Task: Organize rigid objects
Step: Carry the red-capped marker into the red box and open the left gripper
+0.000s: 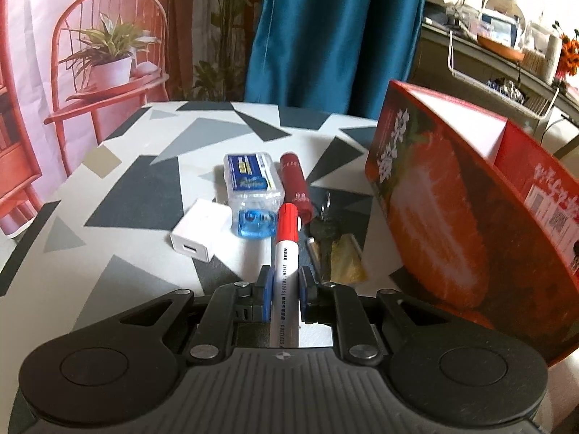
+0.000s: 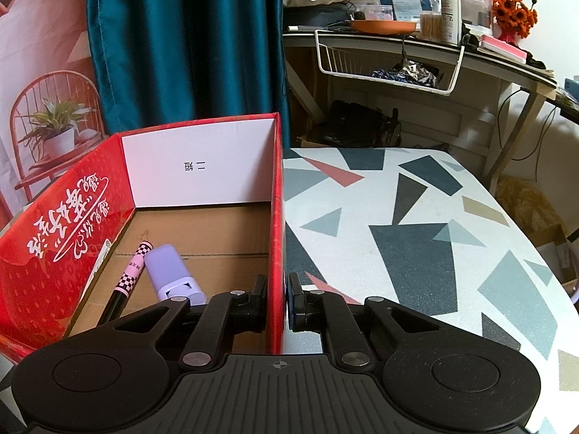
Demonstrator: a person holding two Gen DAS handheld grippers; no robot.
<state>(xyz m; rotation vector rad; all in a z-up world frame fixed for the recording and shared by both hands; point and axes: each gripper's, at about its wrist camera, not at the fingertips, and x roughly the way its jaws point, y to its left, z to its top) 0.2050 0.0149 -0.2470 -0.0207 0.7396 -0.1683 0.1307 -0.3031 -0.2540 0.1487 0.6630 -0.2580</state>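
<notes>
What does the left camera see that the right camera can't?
Only the left wrist view shows the left gripper clamping a red-capped marker, plus a white charger and clear plastic case. Only the right wrist view shows inside the box: a checkered pen and purple case. Both show the red box and patterned table.

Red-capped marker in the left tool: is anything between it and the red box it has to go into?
Only the box's own tall side wall stands between the marker and the inside, to the marker's right. Lift over the rim; the right tool is clamped on the opposite wall.
</notes>
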